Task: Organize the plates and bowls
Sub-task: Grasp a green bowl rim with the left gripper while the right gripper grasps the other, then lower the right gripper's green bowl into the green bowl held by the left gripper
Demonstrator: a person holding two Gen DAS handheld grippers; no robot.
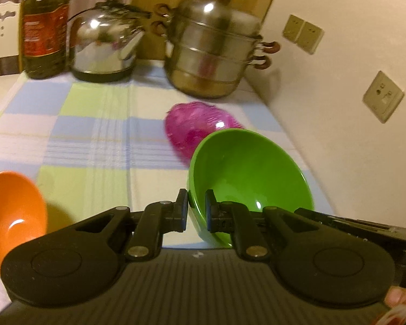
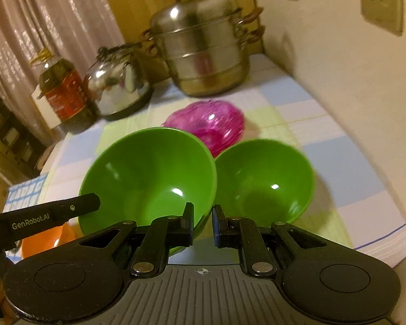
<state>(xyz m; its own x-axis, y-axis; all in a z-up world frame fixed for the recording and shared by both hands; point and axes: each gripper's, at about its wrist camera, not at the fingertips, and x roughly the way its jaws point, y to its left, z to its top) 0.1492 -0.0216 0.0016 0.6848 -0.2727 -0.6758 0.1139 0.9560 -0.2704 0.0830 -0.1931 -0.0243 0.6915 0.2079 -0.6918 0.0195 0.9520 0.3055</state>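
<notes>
Large green bowl, held from both sides: I have the right gripper clamped on its near right rim, one finger inside the bowl and one outside. The left gripper is pinched the same way on the opposite rim. The bowl tips its open mouth toward both cameras, low over the front of the desk, which is covered in a blue, green and white checked cloth. I cannot tell whether its base is clear of the cloth.

In the right wrist view a smaller green bowl sits upright just beside the large one, on its right, their rims nearly meeting. A translucent pink bowl lies behind the pair, toward the middle of the desk; blur hides how it rests. An orange bowl stands at the near left, beside the left gripper.

Along the far edge of the desk stand a tiered steel steamer pot with its lid on, a shiny metal kettle to its left, and a bottle of cooking oil with a red label further left. A cream wall with sockets runs down the right side. A pale curtain hangs behind the bottle. A fingertip shows at the lower right corner of the left wrist view.
</notes>
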